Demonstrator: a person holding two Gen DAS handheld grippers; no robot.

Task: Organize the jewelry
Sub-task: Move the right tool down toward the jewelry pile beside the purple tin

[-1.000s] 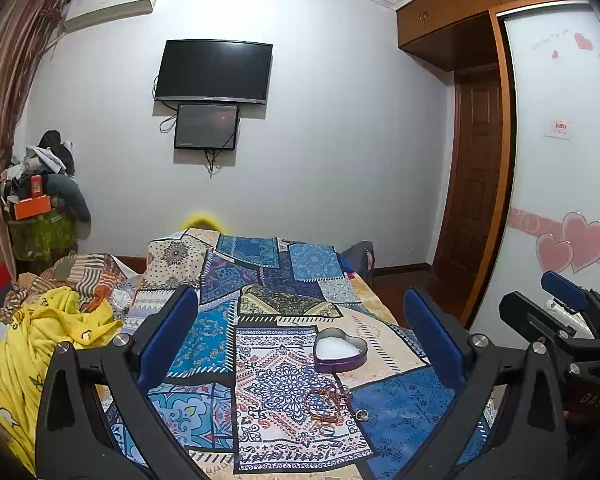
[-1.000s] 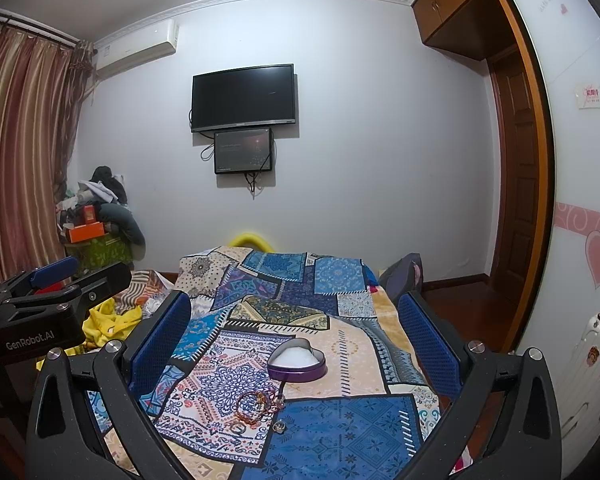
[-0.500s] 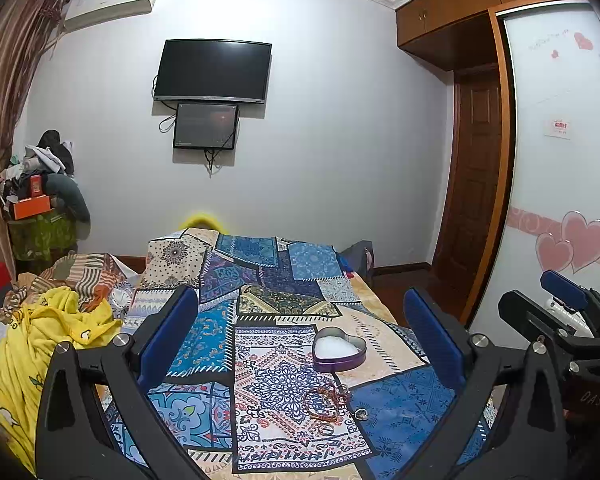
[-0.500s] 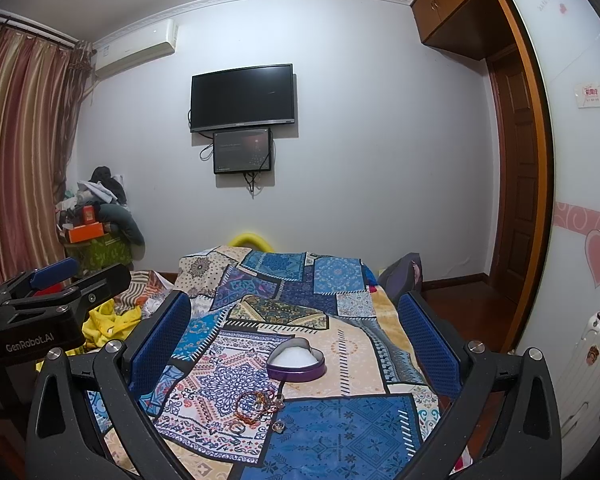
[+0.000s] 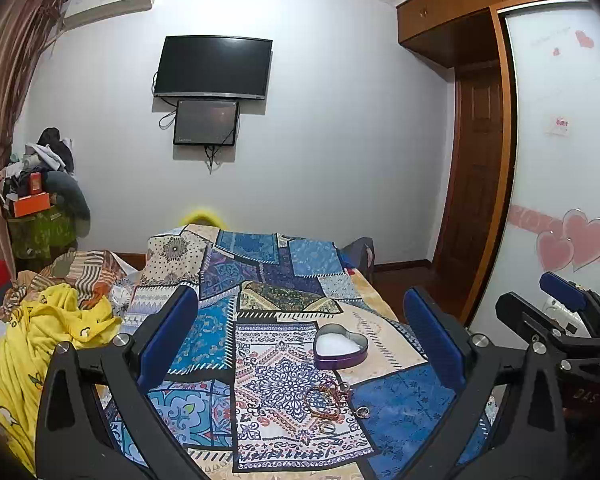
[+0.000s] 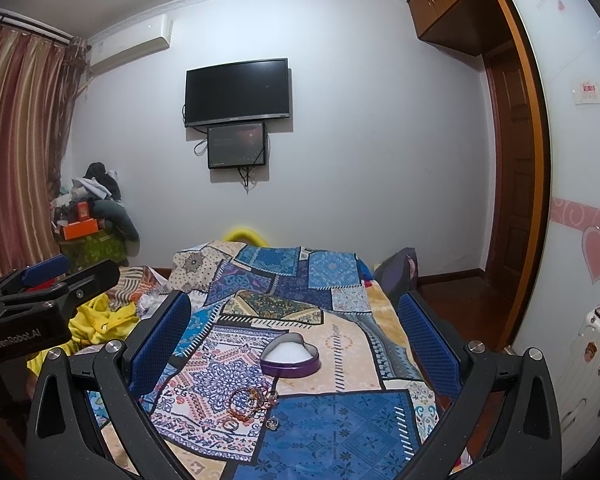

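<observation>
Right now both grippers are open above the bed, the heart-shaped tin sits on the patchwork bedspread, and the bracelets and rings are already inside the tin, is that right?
Not quite. The bracelets and rings are not inside the heart-shaped tin; they lie on the patchwork bedspread just in front of it, as the right wrist view shows. The tin holds only a white lining. The rest stands: the left gripper and right gripper are both open above the bed.

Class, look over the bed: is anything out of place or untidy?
Yes. Bracelets and rings lie loose in a tangle on the patchwork bedspread, outside the open heart-shaped tin just beyond them. Yellow clothing is heaped alongside.
</observation>
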